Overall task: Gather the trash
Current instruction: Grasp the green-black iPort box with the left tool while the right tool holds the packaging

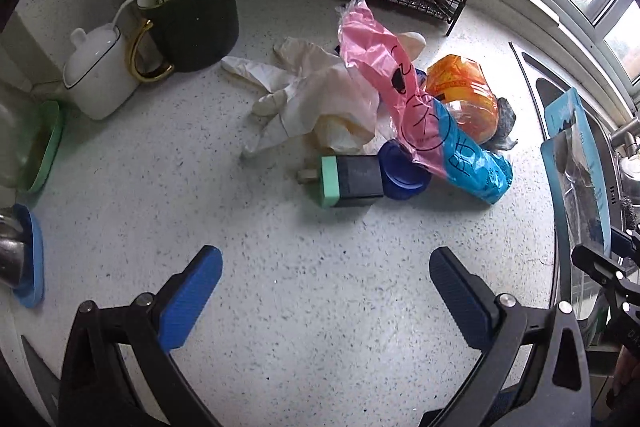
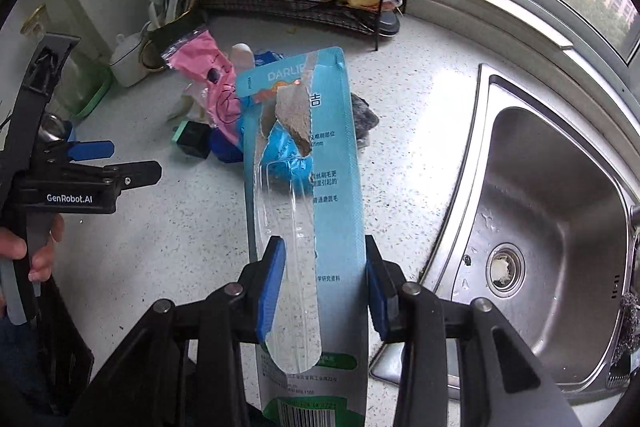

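- one piece of trash is picked up: the right gripper [image 2: 325,283] is closed on the torn toothbrush package [image 2: 316,187], above the counter [image 2: 400,99] just beside the sink [image 2: 560,211].
- the trash pile [image 1: 400,119] is not collected yet: pink bag [image 1: 376,55], white glove [image 1: 288,95], orange wrapper [image 1: 460,91].
- the left gripper [image 1: 326,291] is wide open and empty; the pile lies ahead of its fingers, apart from them.

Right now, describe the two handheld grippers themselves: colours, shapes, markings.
Both are black frames with silver pivot bolts and two arms ending in blue ribbed pads. The left gripper shows triangular cut-outs in its arms; seen from the right wrist camera, its body carries white "GenRobot.AI" lettering and a grey handle. The right gripper has the same black arms and blue pads.
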Demonstrator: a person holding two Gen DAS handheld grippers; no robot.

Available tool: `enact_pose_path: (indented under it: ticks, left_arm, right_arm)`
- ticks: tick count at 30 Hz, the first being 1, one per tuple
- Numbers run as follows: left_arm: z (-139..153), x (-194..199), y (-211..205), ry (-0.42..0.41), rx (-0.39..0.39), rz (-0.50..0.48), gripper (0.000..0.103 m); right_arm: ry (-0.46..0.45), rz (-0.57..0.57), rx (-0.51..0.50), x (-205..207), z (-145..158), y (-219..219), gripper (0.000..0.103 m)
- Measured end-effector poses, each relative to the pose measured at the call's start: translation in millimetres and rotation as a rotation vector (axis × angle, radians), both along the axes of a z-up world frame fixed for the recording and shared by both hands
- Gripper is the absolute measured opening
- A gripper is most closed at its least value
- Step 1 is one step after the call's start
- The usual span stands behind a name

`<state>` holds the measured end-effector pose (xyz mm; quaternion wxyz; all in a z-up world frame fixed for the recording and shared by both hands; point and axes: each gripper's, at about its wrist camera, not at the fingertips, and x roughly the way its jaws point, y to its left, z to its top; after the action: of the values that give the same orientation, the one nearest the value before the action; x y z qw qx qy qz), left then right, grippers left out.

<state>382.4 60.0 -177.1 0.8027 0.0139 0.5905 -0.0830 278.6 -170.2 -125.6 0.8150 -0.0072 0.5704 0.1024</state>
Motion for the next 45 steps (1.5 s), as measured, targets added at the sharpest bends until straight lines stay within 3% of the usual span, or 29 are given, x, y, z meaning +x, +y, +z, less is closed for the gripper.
enact_pose_path:
  ticks: [6, 12, 13, 18, 22, 24, 29, 35, 45]
  left_arm:
    - [-20, 27, 0, 0.022, -0.011, -0.019, 0.102]
    - [-41, 53, -3, 0.034, 0.011, -0.039, 0.09]
    - [-41, 55, -5, 0.033, 0.012, -0.041, 0.089]
    - [-48, 65, -8, 0.038, -0.002, -0.036, 0.087]
    - [-46, 67, -8, 0.007, 0.022, -0.046, 0.07]
    - [-44, 68, -14, 0.002, 0.024, -0.054, 0.053]
    - [-44, 66, -25, 0.019, 0.008, -0.075, 0.053]
    - [-38, 36, -18, 0.024, -0.039, -0.038, 0.053]
    - [-3, -18, -45, -0.025, -0.043, -0.072, 0.053]
  right_arm:
    - [0.02, -0.058, 0.004, 7, -7, 1, 0.036]
    - [0.035, -0.067, -0.002, 14, -9, 3, 0.035]
    - [0.039, -0.065, -0.006, 14, -9, 4, 0.02]
    - [0.057, -0.075, -0.023, 13, -12, 0, 0.013]
    - [0.07, -0.084, -0.006, 11, -14, -4, 0.011]
    - [0.075, -0.089, 0.004, 11, -16, -6, 0.01]
    - [0.077, -0.11, 0.07, 11, -15, -11, 0.006]
    - [0.041, -0.083, 0.084, 7, -7, -8, 0.003]
    - [-0.019, -0.001, 0.072, -6, 8, 0, 0.002]
